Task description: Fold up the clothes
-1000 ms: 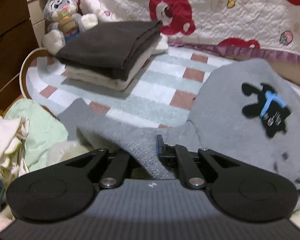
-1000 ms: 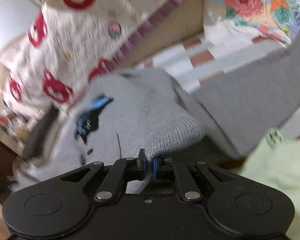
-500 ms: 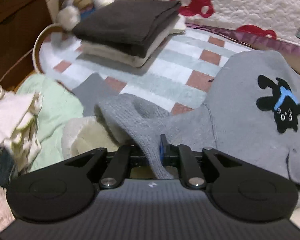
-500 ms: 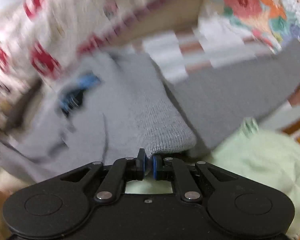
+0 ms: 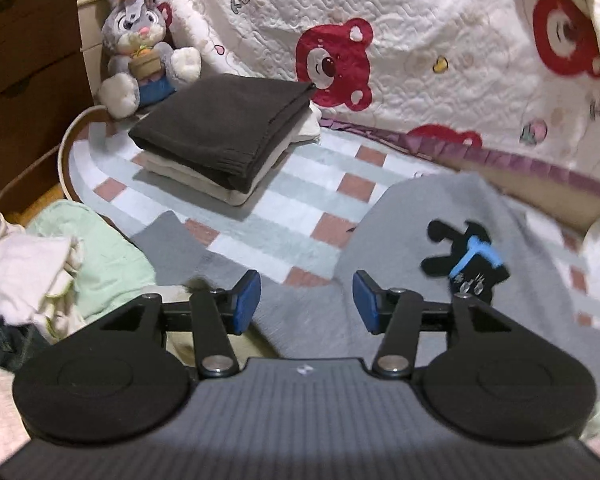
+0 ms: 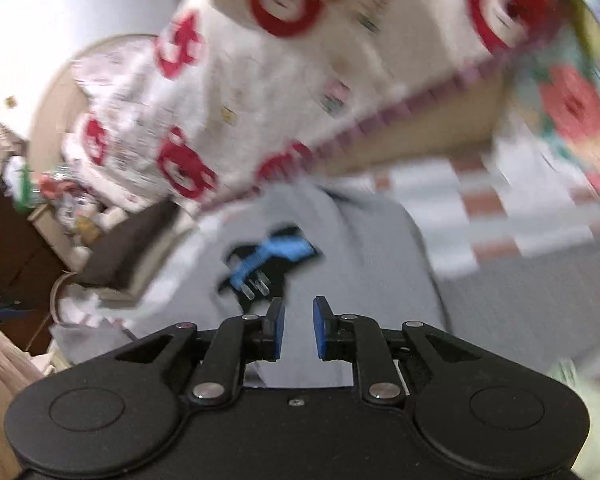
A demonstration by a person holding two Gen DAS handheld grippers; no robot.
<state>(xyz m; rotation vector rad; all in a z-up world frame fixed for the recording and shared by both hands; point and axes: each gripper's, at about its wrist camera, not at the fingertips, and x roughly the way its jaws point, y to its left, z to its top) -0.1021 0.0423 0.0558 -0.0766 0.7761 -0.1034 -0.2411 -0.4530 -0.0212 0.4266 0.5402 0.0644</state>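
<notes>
Both grippers have let go of the grey sweater since a second ago: the left gripper (image 5: 306, 302), which pinched a knit fold then, now has its jaws opening with blue pads spread and nothing between them, and the right gripper (image 6: 299, 328) is likewise opening, its pads a narrow gap apart and clear of the cloth. Below the left gripper the grey sweater (image 5: 416, 240) lies on the checked bedspread (image 5: 300, 216), toward its near right part, with the black cat patch (image 5: 462, 266) face up. In the right wrist view the same sweater (image 6: 352, 240) lies just ahead of the pads, though blur makes its outline uncertain. At the near left edge of the bedspread sits a heap of pale green and cream clothes (image 5: 60, 264). Farther back, toward the far left corner, a folded dark brown garment (image 5: 224, 132) rests on top of a folded cream one (image 5: 204, 178). Behind that stack a plush rabbit (image 5: 140, 44) sits against the bear-print quilt (image 5: 400, 40) along the far edge.
</notes>
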